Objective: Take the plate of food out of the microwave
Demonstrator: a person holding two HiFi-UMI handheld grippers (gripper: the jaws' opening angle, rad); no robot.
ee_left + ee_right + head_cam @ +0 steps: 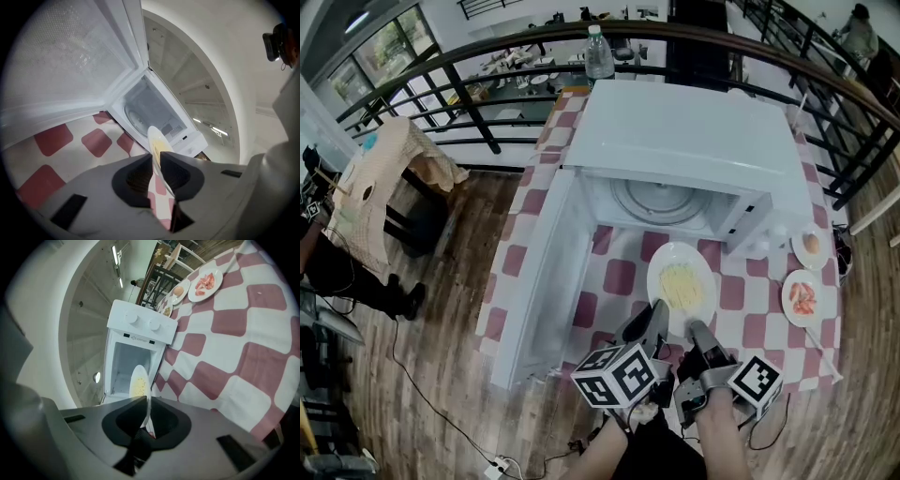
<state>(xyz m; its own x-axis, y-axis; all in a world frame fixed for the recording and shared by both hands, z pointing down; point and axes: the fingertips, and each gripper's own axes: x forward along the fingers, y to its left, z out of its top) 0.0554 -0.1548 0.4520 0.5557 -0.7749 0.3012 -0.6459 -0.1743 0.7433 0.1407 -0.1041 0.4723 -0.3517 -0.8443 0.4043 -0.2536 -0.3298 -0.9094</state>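
A white plate (pixel 682 284) with yellow food is outside the white microwave (pixel 689 141), just in front of its open cavity and over the checked cloth. I cannot tell whether it rests on the cloth. My left gripper (pixel 656 311) and right gripper (pixel 697 330) both hold its near rim. In the left gripper view the plate (pixel 156 139) runs edge-on between the jaws of the left gripper (pixel 156 157), which are shut on it. In the right gripper view the right gripper (pixel 147 401) likewise clamps the plate (pixel 138 383). The glass turntable (pixel 659 200) is bare.
The microwave door (pixel 546 281) stands swung out to the left. Two small plates sit on the right, one with an egg (pixel 810 246) and one with red food (pixel 803 297). A water bottle (pixel 598 52) stands behind the microwave. A dark railing (pixel 487 56) curves round the table.
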